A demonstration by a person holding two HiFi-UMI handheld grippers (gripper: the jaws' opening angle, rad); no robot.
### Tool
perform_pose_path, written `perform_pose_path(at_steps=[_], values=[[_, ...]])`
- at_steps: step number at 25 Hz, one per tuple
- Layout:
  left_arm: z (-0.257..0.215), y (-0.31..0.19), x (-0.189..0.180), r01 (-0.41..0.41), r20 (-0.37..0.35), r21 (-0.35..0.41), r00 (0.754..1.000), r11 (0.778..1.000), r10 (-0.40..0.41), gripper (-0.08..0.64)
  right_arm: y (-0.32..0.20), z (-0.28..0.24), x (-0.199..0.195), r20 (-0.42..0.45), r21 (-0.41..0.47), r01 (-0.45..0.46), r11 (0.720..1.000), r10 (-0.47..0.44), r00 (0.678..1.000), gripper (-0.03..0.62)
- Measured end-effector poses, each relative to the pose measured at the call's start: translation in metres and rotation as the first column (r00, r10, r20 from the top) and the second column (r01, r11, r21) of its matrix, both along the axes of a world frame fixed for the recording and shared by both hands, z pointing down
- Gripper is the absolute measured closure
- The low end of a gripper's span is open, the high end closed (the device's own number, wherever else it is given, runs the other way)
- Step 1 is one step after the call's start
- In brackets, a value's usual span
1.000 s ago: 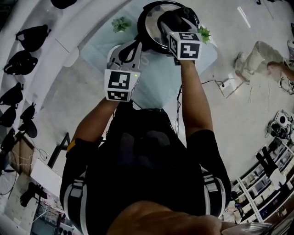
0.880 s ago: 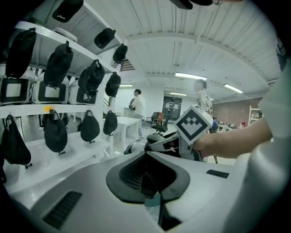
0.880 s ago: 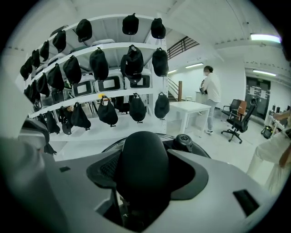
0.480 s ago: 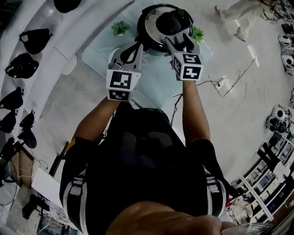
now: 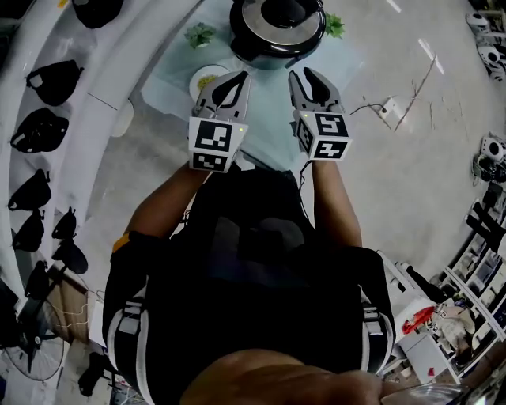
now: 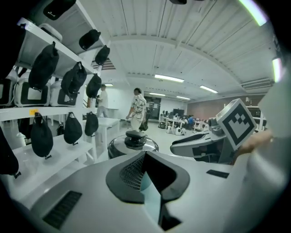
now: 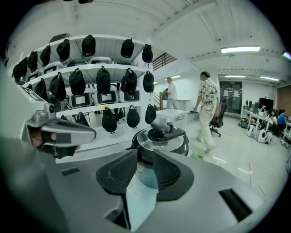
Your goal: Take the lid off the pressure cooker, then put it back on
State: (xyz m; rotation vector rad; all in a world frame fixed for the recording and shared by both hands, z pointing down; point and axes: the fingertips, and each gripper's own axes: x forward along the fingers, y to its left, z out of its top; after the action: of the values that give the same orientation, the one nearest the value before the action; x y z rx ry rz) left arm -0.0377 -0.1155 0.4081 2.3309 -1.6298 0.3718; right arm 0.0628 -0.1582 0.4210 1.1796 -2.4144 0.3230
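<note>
Retreat from cooker (image 5: pixel 277 35); right gripper (image 5: pixel 304 75), on the lid knob a second ago, is now pulled back over table (image 5: pixel 269 119), well clear; its jaws have just been closing to a narrow gap, nothing between them; left gripper (image 5: pixel 231 77) is also back, tips together, empty; lid (image 5: pixel 281 14) sits on cooker at the table's far end; likely replaced, task about done.

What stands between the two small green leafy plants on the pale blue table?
The round black-and-silver pressure cooker, its lid on, stands between the two small green leafy plants; the head view shows it.
</note>
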Motion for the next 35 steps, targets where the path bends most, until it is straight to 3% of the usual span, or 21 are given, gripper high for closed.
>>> perform_pose_path(at_steps=[6, 11, 25, 35], values=[[0.002, 0.037, 0.025, -0.054, -0.007, -0.013, 0.999, 0.998, 0.054, 0.552, 0.052, -0.001, 0.019, 0.021, -0.006, -0.034, 0.999, 0.034, 0.999, 0.526], [-0.001, 0.064, 0.054, -0.057, -0.002, -0.004, 0.998, 0.998, 0.057, 0.552, 0.090, 0.000, 0.038, 0.026, -0.017, -0.008, 1.000, 0.009, 1.000, 0.551], [-0.019, 0.161, 0.152, 0.054, 0.054, 0.030, 0.997, 0.998, -0.055, 0.552, 0.176, -0.026, 0.136, 0.084, 0.022, 0.084, 0.996, -0.085, 0.993, 0.563], [-0.024, 0.210, 0.189, 0.006, 0.057, 0.044, 0.998, 0.999, -0.008, 0.552, 0.227, -0.033, 0.163, 0.094, 0.035, 0.055, 0.998, -0.058, 0.994, 0.565]])
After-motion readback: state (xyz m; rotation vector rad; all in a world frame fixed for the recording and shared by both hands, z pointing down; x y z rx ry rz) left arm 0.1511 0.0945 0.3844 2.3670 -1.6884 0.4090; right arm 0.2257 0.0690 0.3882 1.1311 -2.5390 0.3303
